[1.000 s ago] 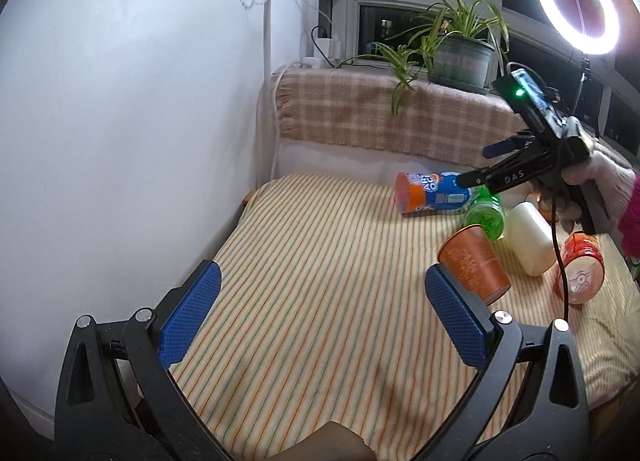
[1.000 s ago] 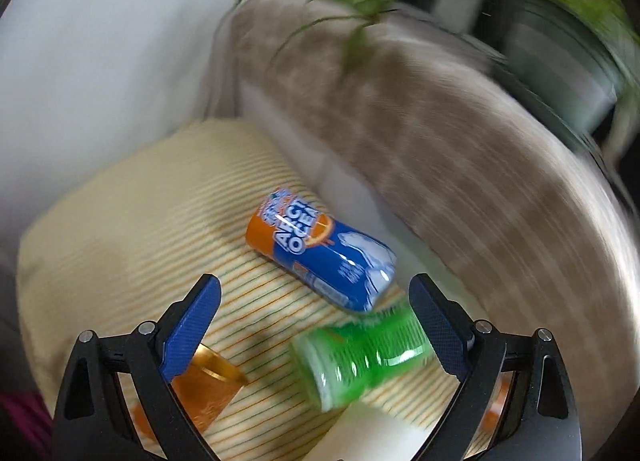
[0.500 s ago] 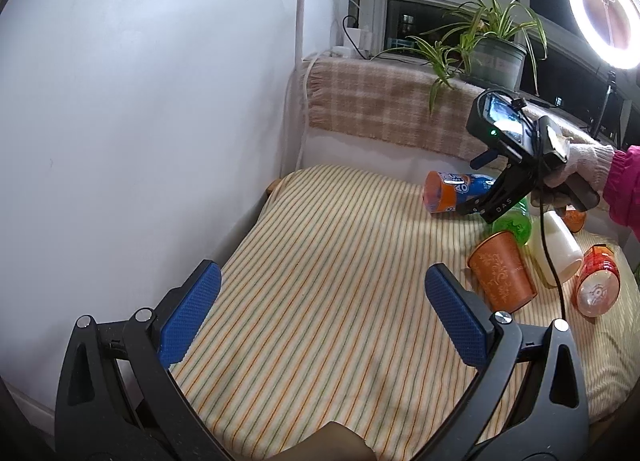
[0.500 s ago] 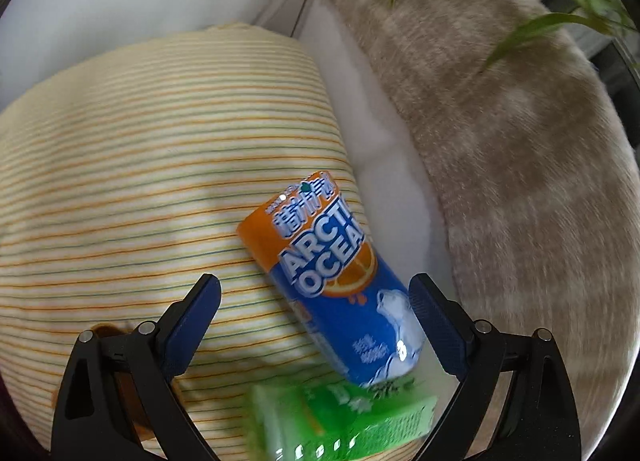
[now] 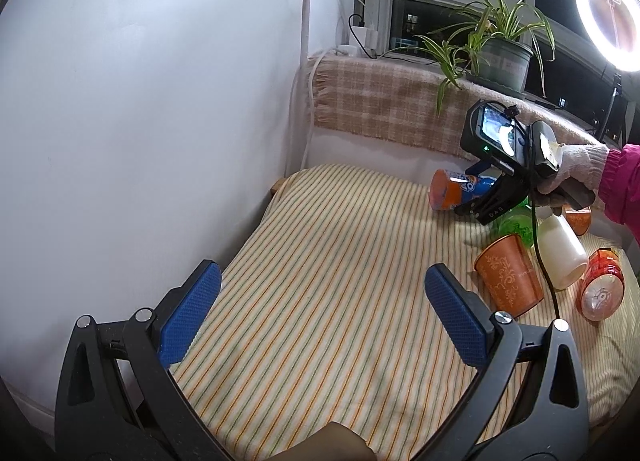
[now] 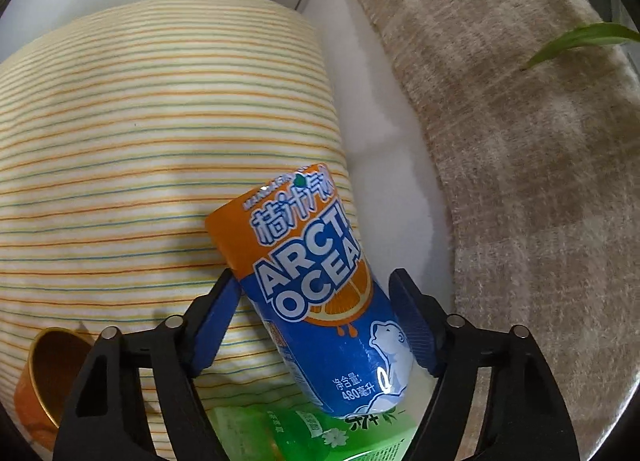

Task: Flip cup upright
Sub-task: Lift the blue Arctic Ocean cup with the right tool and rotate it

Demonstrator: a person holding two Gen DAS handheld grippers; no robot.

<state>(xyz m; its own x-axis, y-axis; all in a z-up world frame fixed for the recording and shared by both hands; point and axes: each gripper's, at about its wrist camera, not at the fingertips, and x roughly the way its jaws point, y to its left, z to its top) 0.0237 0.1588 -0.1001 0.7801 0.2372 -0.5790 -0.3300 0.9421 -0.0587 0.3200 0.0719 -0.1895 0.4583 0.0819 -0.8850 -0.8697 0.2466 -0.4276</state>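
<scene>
At the far right of the striped surface (image 5: 320,261), my right tongs (image 6: 316,325) straddle the blue-and-orange cup (image 6: 320,293), which lies on its side; whether the pads press it, I cannot tell. My left tongs (image 5: 320,313) hang spread over bare cloth, near an orange patterned cup (image 5: 508,277).

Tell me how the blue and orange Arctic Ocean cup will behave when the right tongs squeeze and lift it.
Lying on its side, the Arctic Ocean cup would probably roll if nudged. Its glossy wrap may slip between the right tongs. Weight cannot be judged.
</scene>
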